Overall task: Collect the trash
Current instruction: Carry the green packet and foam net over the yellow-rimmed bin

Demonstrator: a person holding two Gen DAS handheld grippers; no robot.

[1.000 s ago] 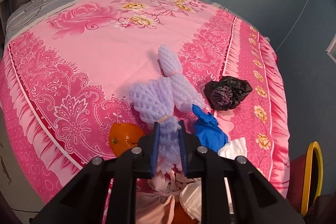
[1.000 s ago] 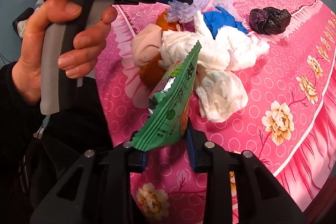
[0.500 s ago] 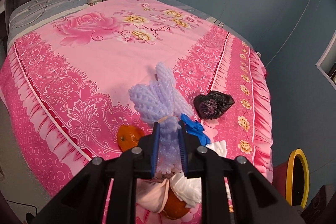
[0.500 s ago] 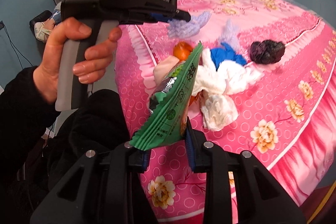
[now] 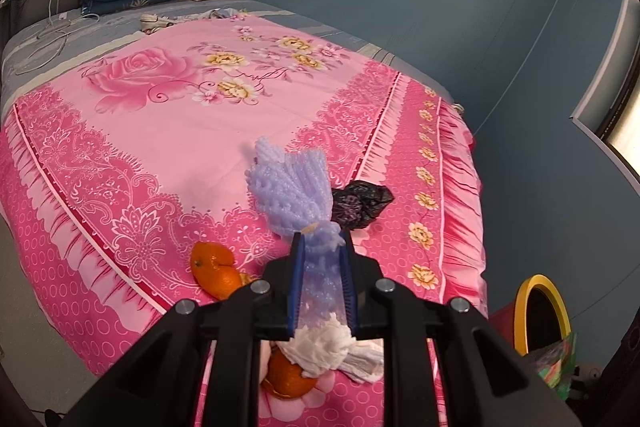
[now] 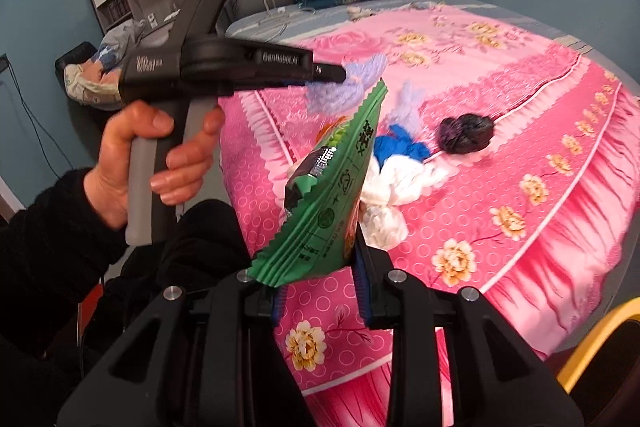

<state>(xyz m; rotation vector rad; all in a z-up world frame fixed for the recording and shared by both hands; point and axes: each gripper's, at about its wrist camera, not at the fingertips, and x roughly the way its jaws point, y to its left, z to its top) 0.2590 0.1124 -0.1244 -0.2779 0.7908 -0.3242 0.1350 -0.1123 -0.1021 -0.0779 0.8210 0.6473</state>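
Left wrist view: the left gripper (image 5: 322,277) clamps a lilac foam fruit net (image 5: 294,197), lifted above the pink floral bedspread (image 5: 140,131). Below it lie orange peel (image 5: 214,269), crumpled white tissue (image 5: 324,345) and a black plastic bag (image 5: 362,205). A yellow-rimmed bin (image 5: 540,311) stands beside the bed.

Right wrist view: the right gripper (image 6: 322,297) pinches a green snack wrapper (image 6: 332,195) by its lower edge, held over the bed's corner. A hand (image 6: 156,157) grips the other gripper's handle; a blue glove (image 6: 396,147) lies among the tissues.
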